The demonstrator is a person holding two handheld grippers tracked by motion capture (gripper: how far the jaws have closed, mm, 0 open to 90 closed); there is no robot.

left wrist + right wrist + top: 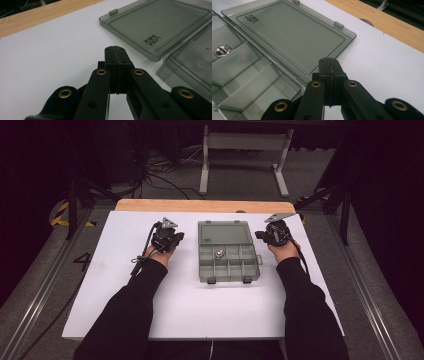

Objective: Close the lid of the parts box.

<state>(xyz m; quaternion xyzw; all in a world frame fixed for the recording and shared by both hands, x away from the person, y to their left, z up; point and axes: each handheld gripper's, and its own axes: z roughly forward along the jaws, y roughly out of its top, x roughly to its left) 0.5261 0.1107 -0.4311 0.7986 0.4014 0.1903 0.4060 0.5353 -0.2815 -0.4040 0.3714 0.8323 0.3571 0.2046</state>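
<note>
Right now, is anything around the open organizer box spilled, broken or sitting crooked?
Nothing stands out. The organizer box sits square on the white board, its lid laid flat open behind it. One metal nut rests inside a compartment. The left gripper and right gripper flank it, jaws shut on nothing.

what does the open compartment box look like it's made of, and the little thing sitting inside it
The box and its lid look like smoky grey translucent plastic: glossy, with the white table showing through. The small part in one compartment looks like bright metal, shiny and silvery, perhaps a nut; too small to be sure.
</note>
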